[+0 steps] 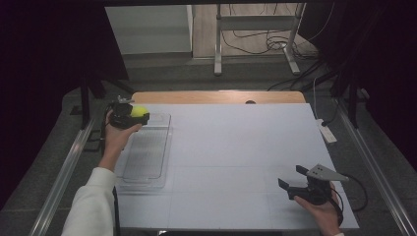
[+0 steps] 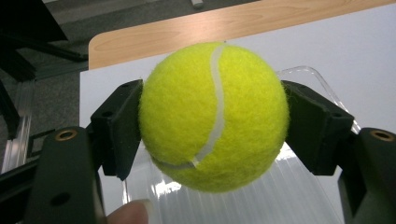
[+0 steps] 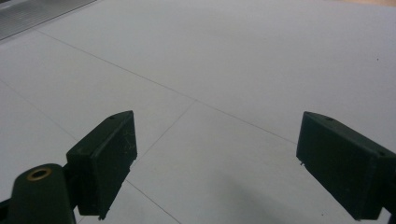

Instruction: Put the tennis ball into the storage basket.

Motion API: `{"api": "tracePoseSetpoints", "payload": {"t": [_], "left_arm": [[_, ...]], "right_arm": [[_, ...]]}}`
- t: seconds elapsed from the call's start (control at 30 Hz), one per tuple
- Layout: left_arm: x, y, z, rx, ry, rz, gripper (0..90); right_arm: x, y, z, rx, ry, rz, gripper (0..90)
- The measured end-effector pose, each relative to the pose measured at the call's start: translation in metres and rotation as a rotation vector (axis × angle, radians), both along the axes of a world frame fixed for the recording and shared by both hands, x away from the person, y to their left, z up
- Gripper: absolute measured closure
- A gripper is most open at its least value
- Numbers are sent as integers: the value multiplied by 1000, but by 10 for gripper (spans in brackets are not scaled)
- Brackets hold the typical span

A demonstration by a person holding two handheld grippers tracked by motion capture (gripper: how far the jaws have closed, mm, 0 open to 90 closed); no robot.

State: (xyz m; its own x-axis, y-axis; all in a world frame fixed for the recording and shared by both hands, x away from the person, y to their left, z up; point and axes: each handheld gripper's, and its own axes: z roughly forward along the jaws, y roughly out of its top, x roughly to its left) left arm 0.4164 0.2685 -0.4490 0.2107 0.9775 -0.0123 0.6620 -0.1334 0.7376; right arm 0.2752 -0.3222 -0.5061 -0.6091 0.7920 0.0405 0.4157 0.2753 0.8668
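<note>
Claw: right black two-jaw claw [image 3: 217, 163], jaws spread wide apart, nothing between them.
Surface: pale white tabletop [image 3: 233, 60] beneath, crossed by thin seam lines.
Far corner: ribbed grey strip [image 3: 28, 14] at top left.

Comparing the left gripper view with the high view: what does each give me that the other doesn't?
Left gripper view alone: the tennis ball close up, its white seam, both black pads pressed against its sides, and a fingertip at the bottom edge.

High view alone: the right gripper, jaws apart and empty, low over the table's near right; the whole clear tray along the table's left side; the person's forearms; the floor and cables beyond.

Both: the left gripper clamping the ball above the tray's far end, the white table, and its wooden far edge.
</note>
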Motion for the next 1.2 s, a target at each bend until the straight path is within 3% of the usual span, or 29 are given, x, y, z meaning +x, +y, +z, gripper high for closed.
{"api": "tracePoseSetpoints", "payload": {"t": [0.73, 1.2], "left_arm": [[5, 3, -16, 28, 68, 22, 275], [7, -1, -24, 51, 107, 9, 275]], "right_arm": [[0, -1, 0, 0, 1, 1, 124], [0, 0, 0, -2, -1, 3, 124]]}}
